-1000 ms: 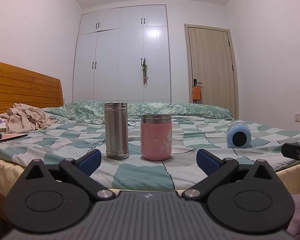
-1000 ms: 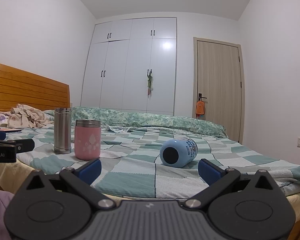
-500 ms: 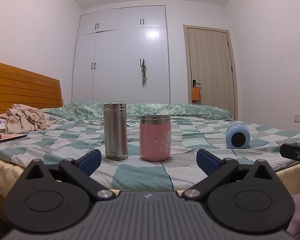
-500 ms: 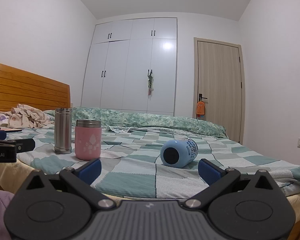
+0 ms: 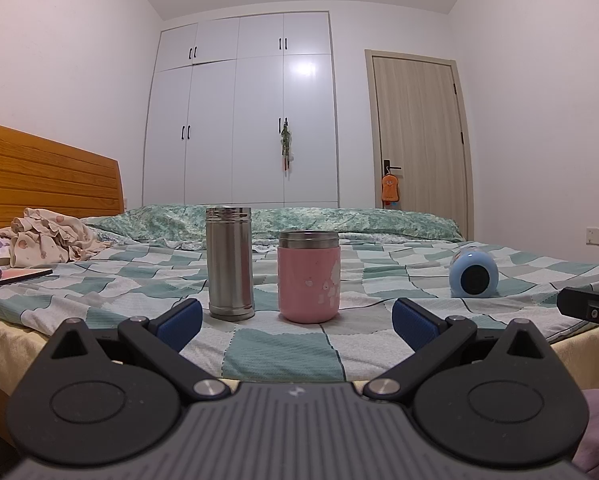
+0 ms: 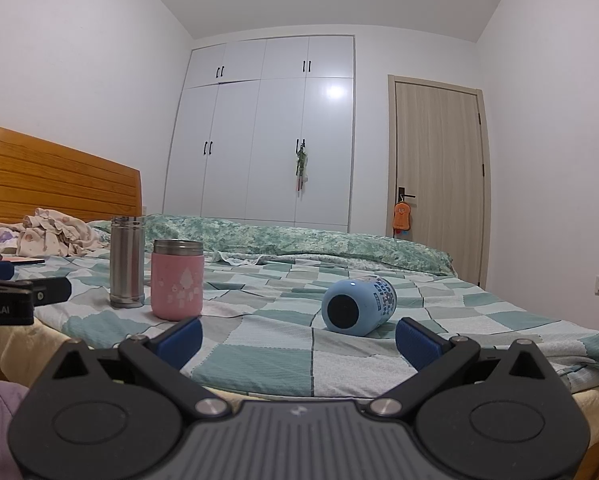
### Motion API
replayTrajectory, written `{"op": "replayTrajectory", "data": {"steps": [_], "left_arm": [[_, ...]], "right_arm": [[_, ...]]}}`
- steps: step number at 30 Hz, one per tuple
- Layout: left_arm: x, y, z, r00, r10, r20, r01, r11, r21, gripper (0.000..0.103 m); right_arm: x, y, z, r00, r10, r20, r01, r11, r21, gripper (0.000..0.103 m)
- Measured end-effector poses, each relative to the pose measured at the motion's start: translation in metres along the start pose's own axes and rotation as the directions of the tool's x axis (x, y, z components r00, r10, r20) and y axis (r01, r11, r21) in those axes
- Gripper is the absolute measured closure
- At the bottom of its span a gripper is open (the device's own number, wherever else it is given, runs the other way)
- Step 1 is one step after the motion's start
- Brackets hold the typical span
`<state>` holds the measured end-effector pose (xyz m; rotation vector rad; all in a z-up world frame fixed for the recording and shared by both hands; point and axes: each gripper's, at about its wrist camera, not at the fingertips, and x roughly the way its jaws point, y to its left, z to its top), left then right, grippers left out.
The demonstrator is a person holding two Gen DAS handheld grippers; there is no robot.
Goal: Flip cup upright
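Both wrist cameras sat low at the bed's (image 5: 283, 360) near edge, facing the wardrobe (image 6: 267, 128); both showed its doors.

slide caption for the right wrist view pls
Open right gripper faces a blue cup lying on its side on the checkered bedspread.

White wardrobe (image 5: 243, 112) and wooden door (image 5: 417, 140) stand behind the checkered bed (image 5: 283, 360).

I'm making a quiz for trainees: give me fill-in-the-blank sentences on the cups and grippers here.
1. The blue cup lies on its ____ on the bed.
2. The pink cup stands ____.
3. The steel flask is ____ than the pink cup.
4. The right gripper fingers are ____, holding nothing.

Missing words: side; upright; taller; open
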<state>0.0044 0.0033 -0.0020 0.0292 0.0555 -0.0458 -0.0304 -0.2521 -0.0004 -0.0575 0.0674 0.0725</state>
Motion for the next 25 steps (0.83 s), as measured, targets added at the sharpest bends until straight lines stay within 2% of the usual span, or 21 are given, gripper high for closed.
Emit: {"op": "replayTrajectory", "data": {"steps": [25], "left_arm": [[-0.0020, -0.0009, 0.0002, 1.000, -0.006, 0.013, 0.006, 1.000, 0.010, 0.000]], "right_arm": [[-0.0002, 0.0015, -0.0002, 1.000, -0.001, -0.001, 0.001, 1.000, -0.001, 0.000]]}}
